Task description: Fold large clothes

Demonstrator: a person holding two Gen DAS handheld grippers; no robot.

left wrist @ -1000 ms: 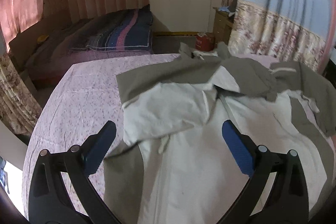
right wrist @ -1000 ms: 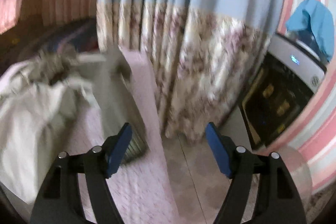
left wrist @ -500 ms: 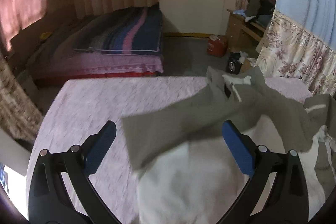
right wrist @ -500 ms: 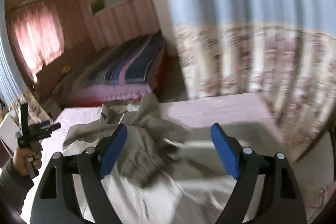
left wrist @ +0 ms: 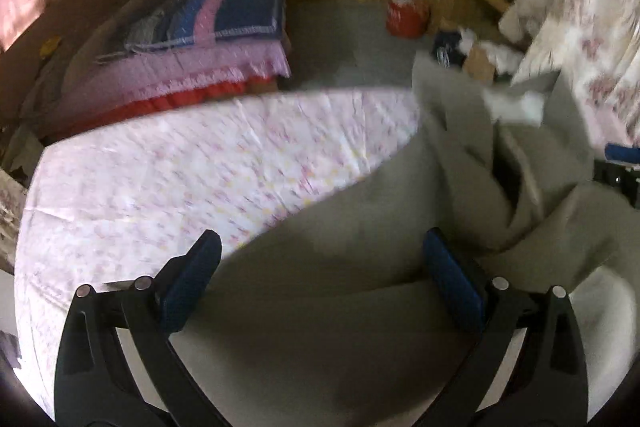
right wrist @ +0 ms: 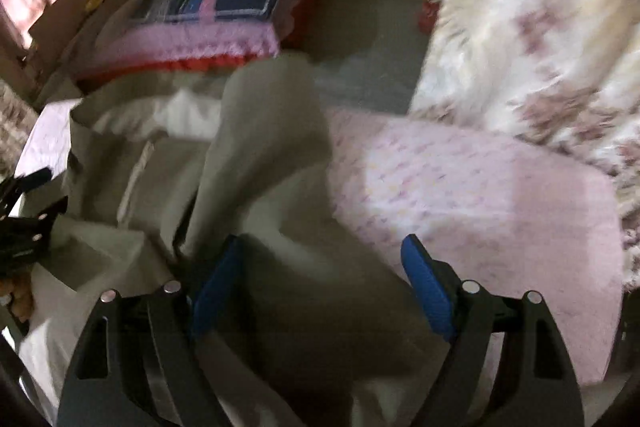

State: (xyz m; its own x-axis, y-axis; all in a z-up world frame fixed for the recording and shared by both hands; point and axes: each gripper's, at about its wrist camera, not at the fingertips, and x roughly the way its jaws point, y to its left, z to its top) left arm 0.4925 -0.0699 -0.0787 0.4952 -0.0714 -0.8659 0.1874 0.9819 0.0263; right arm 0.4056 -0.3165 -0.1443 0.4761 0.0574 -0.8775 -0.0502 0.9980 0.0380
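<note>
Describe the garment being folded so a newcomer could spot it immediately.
Find the table with the pink flowered cloth. Crumpled over its near side lies the two-tone hooded jacket, olive-grey outside, off-white inside. It is the only loose clothing on that cloth.

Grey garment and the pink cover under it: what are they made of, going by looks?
Grey garment: looks like thin matte woven cloth, perhaps cotton blend; it drapes in soft folds, with a paler lining. Pink cover: looks like light printed fabric, small floral pattern, creased. Motion blur leaves the weave unclear.
</note>
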